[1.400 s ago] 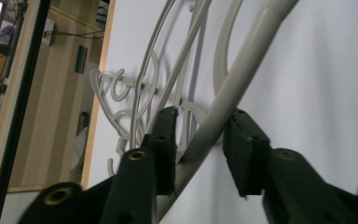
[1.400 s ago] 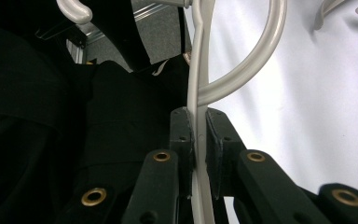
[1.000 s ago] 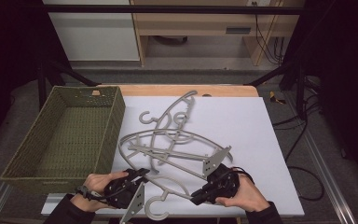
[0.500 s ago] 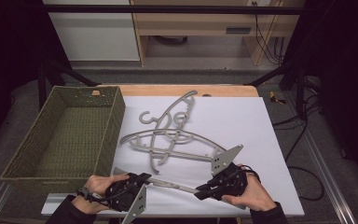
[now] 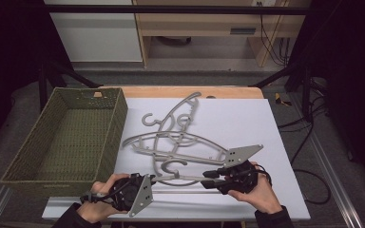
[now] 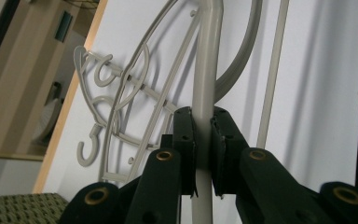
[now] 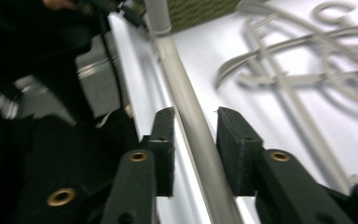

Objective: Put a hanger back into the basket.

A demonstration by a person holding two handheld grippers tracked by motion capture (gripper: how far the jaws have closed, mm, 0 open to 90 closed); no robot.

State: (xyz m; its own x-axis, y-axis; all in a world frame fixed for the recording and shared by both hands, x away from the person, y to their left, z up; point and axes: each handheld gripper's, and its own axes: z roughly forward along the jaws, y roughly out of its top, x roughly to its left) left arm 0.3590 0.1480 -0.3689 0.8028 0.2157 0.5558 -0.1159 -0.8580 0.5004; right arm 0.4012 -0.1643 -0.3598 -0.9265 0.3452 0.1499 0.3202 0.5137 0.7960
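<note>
Fingers first: the left gripper has its two black pads pinched tight on the straight bottom bar of a grey plastic hanger, while the right gripper has just been opening its jaws, and in the right gripper view its pads stand apart on either side of the same bar without pressing it. Taking the white board as the landmark and going from big to small: the woven green basket sits just off the board's left edge with nothing in it; a loose pile of hangers lies tangled near the board's middle, hooks and arms crossing one another; the held hanger lies along the board's near edge, between the two grippers, its bar running from one to the other. Judging by its look, the hanger is light, stiff and rather smooth, so a grip on the thin round bar could let it swing or twist. A safer hold is probably where the left pads sit now, close to one end of the bar, squarely across it, with care that its hook does not snag the pile when it is carried toward the basket.
</note>
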